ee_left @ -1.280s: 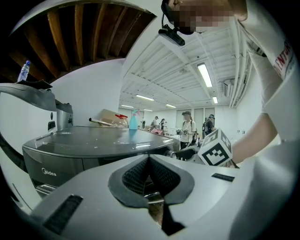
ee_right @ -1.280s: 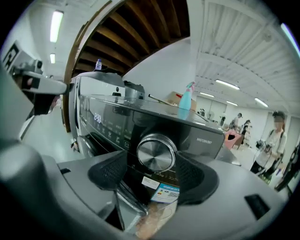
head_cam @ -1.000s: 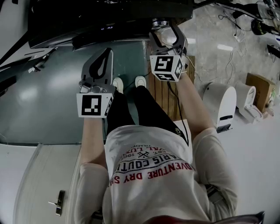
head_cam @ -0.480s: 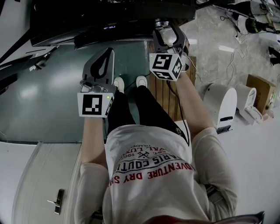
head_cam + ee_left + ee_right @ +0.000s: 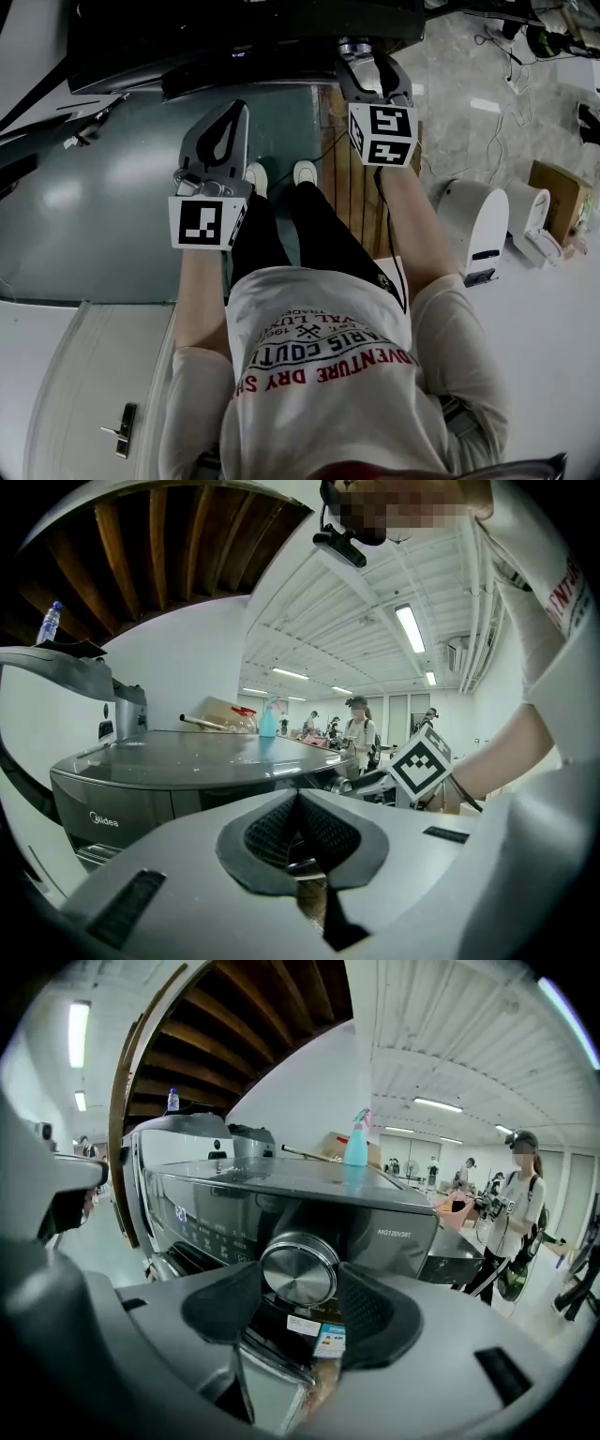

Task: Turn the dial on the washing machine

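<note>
The dark washing machine [image 5: 234, 28] fills the top of the head view, with its round silver dial [image 5: 352, 45] at the right end of the panel. In the right gripper view the dial [image 5: 298, 1274] sits squarely between the two dark pads, which press on its rim from both sides. My right gripper [image 5: 364, 56] [image 5: 300, 1281] is shut on it. My left gripper [image 5: 234, 108] hangs in front of the machine, well left of the dial and apart from the machine. Its pads meet at the tip [image 5: 298, 796] with nothing between them.
A blue spray bottle [image 5: 356, 1138] stands on the machine's lid. A wooden pallet [image 5: 352, 197] lies under the right arm. White appliances [image 5: 473, 220] and a cardboard box [image 5: 553, 192] are on the floor at right. People stand in the background [image 5: 516, 1194].
The right gripper has closed in on the dial, shifted slightly right and rolled, so its marker cube shows a different face. The left gripper has stayed where it was.
</note>
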`<act>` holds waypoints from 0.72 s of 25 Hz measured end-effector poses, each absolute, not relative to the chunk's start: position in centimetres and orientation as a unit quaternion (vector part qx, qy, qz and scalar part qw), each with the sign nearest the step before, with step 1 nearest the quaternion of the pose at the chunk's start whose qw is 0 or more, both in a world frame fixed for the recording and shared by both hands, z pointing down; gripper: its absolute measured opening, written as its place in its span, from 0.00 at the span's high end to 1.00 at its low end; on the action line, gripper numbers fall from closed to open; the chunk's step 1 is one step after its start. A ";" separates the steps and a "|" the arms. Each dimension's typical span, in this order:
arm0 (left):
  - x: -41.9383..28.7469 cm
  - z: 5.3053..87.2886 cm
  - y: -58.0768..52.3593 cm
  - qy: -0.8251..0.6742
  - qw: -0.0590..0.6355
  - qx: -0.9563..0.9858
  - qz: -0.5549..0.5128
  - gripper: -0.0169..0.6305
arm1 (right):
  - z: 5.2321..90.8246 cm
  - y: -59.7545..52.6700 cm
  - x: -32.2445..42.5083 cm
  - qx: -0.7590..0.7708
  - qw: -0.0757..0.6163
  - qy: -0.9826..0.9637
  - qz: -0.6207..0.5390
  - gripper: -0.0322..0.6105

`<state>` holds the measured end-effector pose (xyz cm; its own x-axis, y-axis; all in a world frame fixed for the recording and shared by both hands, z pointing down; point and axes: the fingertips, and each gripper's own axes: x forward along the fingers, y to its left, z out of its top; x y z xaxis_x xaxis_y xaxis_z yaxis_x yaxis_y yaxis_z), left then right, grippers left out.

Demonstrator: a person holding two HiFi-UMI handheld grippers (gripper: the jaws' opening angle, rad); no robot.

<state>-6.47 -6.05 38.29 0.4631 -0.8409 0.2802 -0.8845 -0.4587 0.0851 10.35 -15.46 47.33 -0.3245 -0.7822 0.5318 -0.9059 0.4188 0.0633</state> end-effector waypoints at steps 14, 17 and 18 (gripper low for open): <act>-6.8 33.7 -5.5 -0.513 0.084 0.847 0.113 0.95 | 40.6 -11.9 9.9 0.529 0.201 -0.818 0.102 0.58; -7.0 31.4 -5.5 -0.512 0.067 0.848 0.116 0.95 | 37.5 -11.1 9.8 0.526 0.180 -0.824 0.107 0.74; -7.1 30.5 -5.5 -0.511 0.061 0.850 0.115 0.95 | 36.4 -10.8 9.8 0.528 0.171 -0.825 0.107 0.78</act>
<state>-7.08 -5.54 30.55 0.4521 -0.8538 0.2582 -0.8819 -0.4712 -0.0140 9.82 -10.83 36.37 -0.3835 -0.8350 0.3946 -0.9079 0.4191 0.0044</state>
